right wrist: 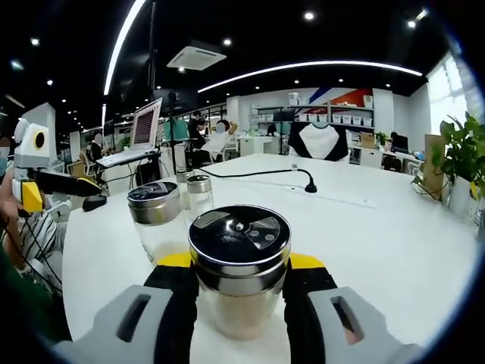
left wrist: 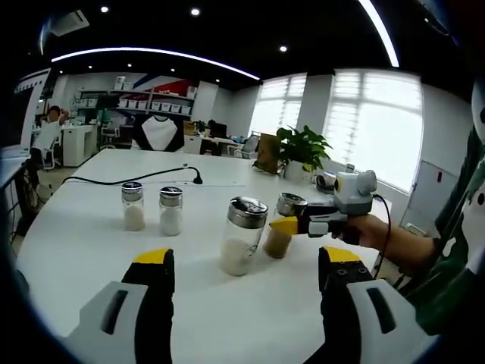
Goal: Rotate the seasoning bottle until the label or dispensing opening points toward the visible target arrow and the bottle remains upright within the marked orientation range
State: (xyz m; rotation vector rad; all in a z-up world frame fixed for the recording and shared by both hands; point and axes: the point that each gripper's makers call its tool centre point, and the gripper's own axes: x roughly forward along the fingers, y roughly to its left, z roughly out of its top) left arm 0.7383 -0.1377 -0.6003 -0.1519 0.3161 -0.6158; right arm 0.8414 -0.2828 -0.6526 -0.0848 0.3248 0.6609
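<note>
A seasoning bottle (right wrist: 239, 265) with a steel shaker lid and beige granules stands upright on the white table (right wrist: 379, 227), and my right gripper (right wrist: 241, 262) is shut on its glass body. In the left gripper view the same bottle (left wrist: 279, 231) shows brownish contents, with the right gripper (left wrist: 292, 226) reaching in from the right. A larger bottle (left wrist: 242, 236) of white grains stands just left of it, straight ahead of my left gripper (left wrist: 246, 262), which is open and holds nothing. The left gripper (right wrist: 91, 192) also shows at the left of the right gripper view.
Two smaller shaker bottles (left wrist: 132, 206) (left wrist: 170, 211) stand further left on the table. A black cable with a plug (left wrist: 151, 178) lies behind them. A potted plant (left wrist: 303, 148) stands at the table's far edge. A hand (left wrist: 379, 231) holds the right gripper.
</note>
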